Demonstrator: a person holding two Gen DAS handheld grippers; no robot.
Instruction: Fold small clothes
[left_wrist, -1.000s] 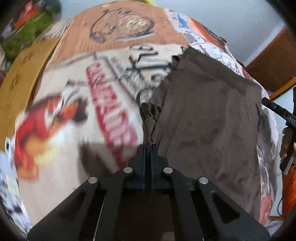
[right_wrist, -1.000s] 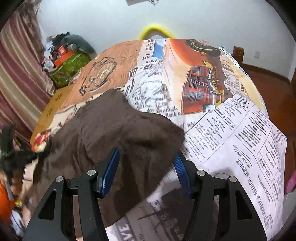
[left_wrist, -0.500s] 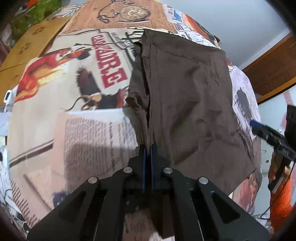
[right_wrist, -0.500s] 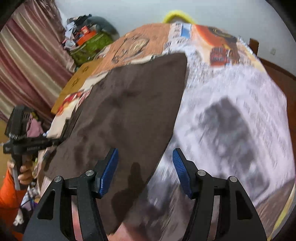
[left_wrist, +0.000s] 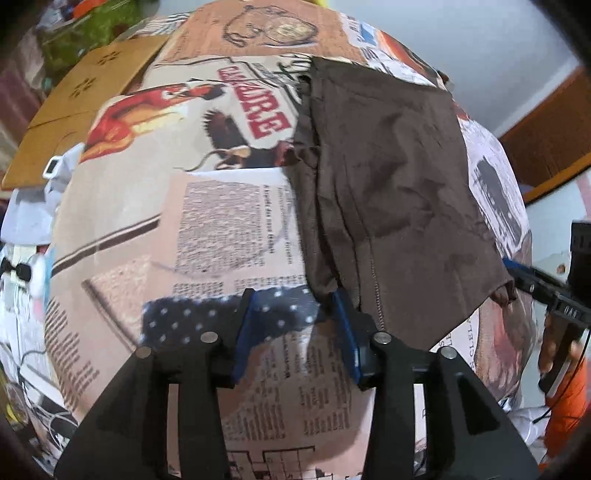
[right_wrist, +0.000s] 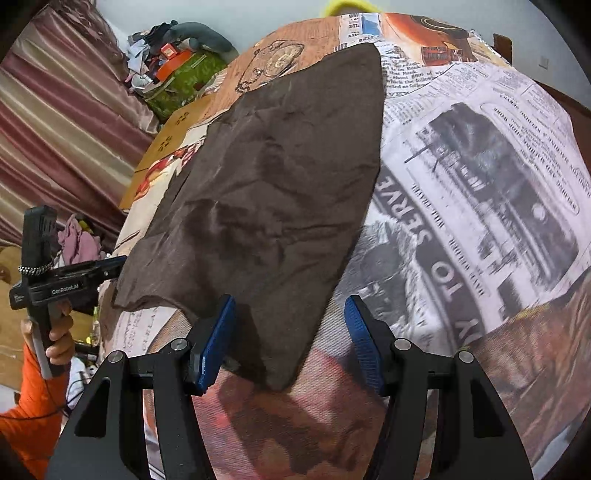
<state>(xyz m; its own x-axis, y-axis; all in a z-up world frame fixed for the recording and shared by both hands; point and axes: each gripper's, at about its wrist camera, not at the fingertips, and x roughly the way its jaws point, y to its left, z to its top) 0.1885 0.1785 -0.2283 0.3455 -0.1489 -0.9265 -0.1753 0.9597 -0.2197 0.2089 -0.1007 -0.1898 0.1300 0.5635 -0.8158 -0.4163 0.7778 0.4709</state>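
Observation:
A dark brown garment (left_wrist: 388, 192) lies spread flat on a bed covered with a newspaper-print sheet (left_wrist: 221, 229). My left gripper (left_wrist: 295, 332) is open and empty; its right finger sits at the garment's near left edge. In the right wrist view the same garment (right_wrist: 277, 184) stretches away from me. My right gripper (right_wrist: 290, 339) is open and empty, its jaws standing on either side of the garment's near corner. The left gripper also shows in the right wrist view (right_wrist: 122, 262), at the garment's left corner.
A cardboard box (left_wrist: 85, 107) stands past the bed's left side. A green bag with clutter (right_wrist: 181, 77) and striped curtains (right_wrist: 62, 122) are at the far left. The printed sheet (right_wrist: 480, 192) lies bare to the garment's right.
My left gripper let go of the bunched edge of the garment and opened. The garment was drawn out and now lies flat. My right gripper stayed open and pulled back to the near corner.

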